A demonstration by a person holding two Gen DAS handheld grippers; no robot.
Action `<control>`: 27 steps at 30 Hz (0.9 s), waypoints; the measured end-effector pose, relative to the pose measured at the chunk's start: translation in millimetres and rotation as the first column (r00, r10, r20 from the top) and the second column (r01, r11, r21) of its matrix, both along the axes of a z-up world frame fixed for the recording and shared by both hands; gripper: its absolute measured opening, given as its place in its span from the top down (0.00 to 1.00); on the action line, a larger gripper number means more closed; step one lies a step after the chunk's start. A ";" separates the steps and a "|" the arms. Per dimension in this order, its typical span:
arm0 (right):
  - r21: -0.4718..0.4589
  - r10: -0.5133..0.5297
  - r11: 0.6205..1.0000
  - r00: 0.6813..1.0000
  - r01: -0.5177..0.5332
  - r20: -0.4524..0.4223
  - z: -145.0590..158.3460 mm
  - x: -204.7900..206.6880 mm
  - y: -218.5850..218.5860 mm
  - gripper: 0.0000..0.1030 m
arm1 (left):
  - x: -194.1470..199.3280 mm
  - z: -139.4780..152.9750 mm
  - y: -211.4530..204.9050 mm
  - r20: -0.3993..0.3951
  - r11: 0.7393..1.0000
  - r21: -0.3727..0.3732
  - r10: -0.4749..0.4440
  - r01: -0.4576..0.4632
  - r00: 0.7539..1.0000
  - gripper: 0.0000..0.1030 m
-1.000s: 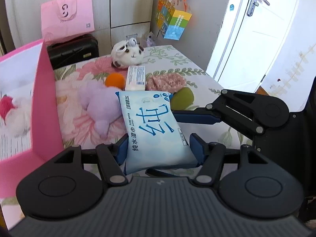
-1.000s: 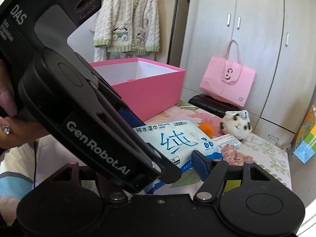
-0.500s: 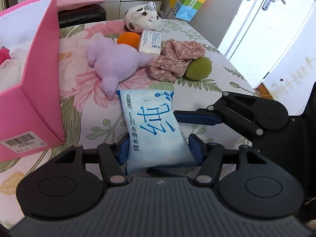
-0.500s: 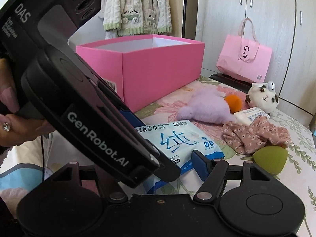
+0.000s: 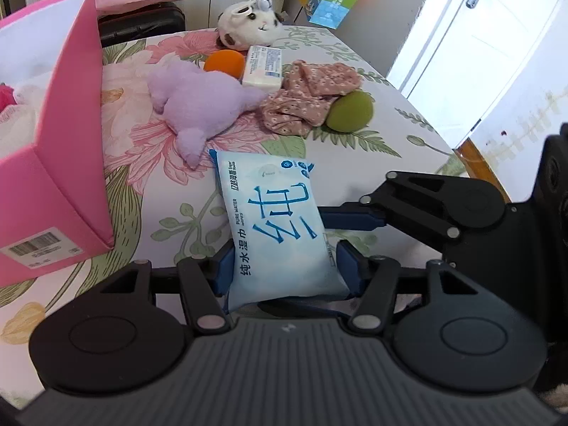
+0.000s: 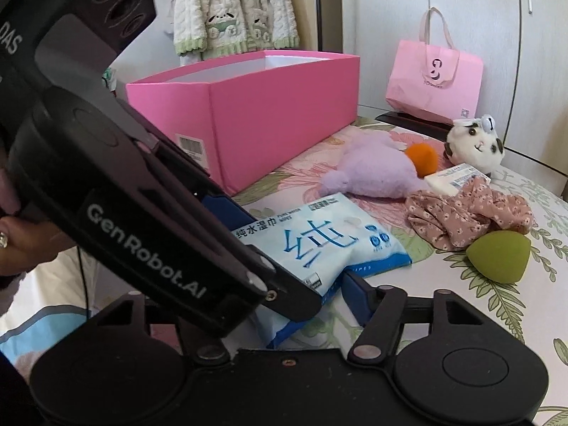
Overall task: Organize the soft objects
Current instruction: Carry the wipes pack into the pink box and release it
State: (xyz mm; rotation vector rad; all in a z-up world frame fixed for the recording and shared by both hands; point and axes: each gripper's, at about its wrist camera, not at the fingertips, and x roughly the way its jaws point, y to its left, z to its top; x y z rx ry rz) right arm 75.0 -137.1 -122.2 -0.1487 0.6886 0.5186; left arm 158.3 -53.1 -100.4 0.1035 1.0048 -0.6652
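1. Pink box, left of frame — we judge it the destination.
2. Wet-wipes pack, lower centre, clamped by our left gripper; next move: carry it boxward.
3. Right gripper — we cannot tell its grip.

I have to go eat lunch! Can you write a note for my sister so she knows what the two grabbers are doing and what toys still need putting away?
Left hand-held gripper: shut on the wipes pack, low over the floral bed.
Right hand-held gripper: one finger against the pack's side; open or shut cannot be told.
Done: the pink box already holds some white and pink fluffy things.
Left, all on the bed beside the box: purple plush, white plush, orange ball, small white packet, floral cloth, green sponge, plus the wipes pack.
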 end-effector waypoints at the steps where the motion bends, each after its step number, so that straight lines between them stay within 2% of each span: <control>1: 0.004 0.005 1.000 1.000 -0.005 -0.006 2.1 -0.7 0.6 0.34 | -3.0 4.0 0.9 0.002 1.000 0.004 -0.001 0.001 1.000 0.46; 9: -0.008 0.074 0.997 0.997 -0.074 -0.009 39.8 -16.9 14.2 0.34 | -30.9 45.1 23.1 0.015 1.000 -0.001 -0.019 0.019 1.000 0.46; 15: -0.051 0.161 0.986 0.987 -0.161 -0.008 75.0 -33.1 43.6 0.35 | -58.2 76.6 52.2 0.030 0.999 -0.003 0.035 -0.035 0.999 0.46; 20: -0.069 0.224 0.973 0.974 -0.222 0.026 99.0 -36.8 66.7 0.35 | -77.6 101.1 75.9 0.116 0.996 -0.003 0.094 -0.094 0.989 0.46; 27: -0.074 0.269 0.962 0.957 -0.262 0.111 125.5 -23.6 96.4 0.35 | -71.2 125.2 110.2 0.214 0.987 -0.041 0.160 -0.155 0.964 0.46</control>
